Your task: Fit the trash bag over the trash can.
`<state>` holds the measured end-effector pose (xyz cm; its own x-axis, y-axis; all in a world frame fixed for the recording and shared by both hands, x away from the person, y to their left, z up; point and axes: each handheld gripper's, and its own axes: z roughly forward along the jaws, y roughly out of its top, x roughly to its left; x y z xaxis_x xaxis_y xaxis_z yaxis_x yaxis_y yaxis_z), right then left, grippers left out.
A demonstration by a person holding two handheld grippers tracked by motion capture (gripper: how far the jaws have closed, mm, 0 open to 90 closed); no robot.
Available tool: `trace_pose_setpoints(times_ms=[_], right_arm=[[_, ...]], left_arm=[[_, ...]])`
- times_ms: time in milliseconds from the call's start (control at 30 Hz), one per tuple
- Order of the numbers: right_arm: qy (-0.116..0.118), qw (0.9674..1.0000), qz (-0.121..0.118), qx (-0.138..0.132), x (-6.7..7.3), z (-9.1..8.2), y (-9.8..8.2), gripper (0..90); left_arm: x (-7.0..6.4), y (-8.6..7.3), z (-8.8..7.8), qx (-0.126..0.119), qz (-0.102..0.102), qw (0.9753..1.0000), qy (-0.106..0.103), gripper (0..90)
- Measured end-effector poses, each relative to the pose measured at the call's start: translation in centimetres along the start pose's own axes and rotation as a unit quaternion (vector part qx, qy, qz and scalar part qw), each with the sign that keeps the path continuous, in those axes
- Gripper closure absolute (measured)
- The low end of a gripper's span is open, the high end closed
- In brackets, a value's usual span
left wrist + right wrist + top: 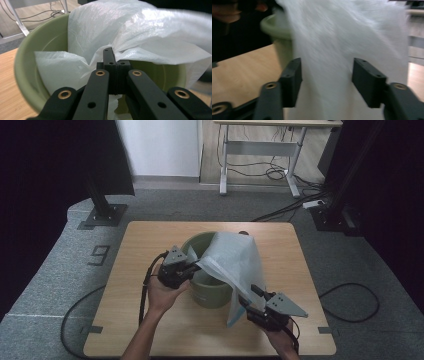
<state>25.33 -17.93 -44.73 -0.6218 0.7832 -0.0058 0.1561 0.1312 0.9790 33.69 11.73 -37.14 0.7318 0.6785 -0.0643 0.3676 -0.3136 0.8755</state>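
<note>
Over the green bin (210,290): left hand-held gripper (110,56) clamps the bag (235,260) edge; right hand-held gripper (325,75) gapes around it. Lining looks barely begun.

Grey carpet (210,205) covers the floor around the wooden bench (150,325). Beyond stand a white wall (160,145), a white-legged desk (260,150) with tangled cables (272,170) beneath, and dark stands (102,205) at both sides

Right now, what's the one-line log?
left claw: shut on white bag | right claw: open around bag | green bucket: on table
</note>
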Motion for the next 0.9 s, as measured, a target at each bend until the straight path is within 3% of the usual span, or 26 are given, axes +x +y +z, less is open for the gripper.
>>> trace_pose_setpoints(times_ms=[200,300,367,467,500,633,700,833,900], right_arm=[[0.009,0.9998,-0.005,0.014,1.4,0.7,-0.3,32.2],[-0.006,0.9997,0.004,0.025,1.5,1.3,-0.5,31.4],[-0.022,0.9987,0.003,0.046,1.7,2.0,-0.7,31.7],[-0.024,0.9973,-0.01,0.069,1.9,3.2,-1.4,51.2],[-0.024,0.9973,-0.01,0.069,1.9,3.2,-1.4,51.2],[-0.03,0.9971,-0.009,0.069,1.2,3.5,-1.8,78.0],[-0.037,0.9976,-0.01,0.058,0.5,2.9,-1.4,88.2],[-0.049,0.9969,-0.032,0.053,-0.1,2.0,-0.6,88.6],[-0.064,0.9962,-0.045,0.038,-0.7,0.8,0.9,88.6]], left_arm=[[-0.3,0.1,0.0,-0.001,0.001,1.0,-0.002,89.6],[-0.3,0.1,0.1,-0.001,0.0,1.0,-0.006,89.6],[-0.3,0.0,0.2,-0.001,0.0,1.0,-0.009,89.6],[-0.5,0.0,0.3,0.001,0.001,0.9999,-0.011,89.5],[-0.5,-0.1,0.2,0.0,0.001,0.9999,-0.012,89.5],[-0.5,-0.1,0.1,-0.001,0.003,0.9999,-0.013,89.5],[-0.4,-0.1,-0.1,-0.002,0.003,0.9999,-0.012,89.5],[-0.4,-0.1,0.0,-0.001,0.006,0.9999,-0.01,89.3],[-0.4,-0.1,0.2,0.002,0.008,0.9999,-0.009,89.3]])
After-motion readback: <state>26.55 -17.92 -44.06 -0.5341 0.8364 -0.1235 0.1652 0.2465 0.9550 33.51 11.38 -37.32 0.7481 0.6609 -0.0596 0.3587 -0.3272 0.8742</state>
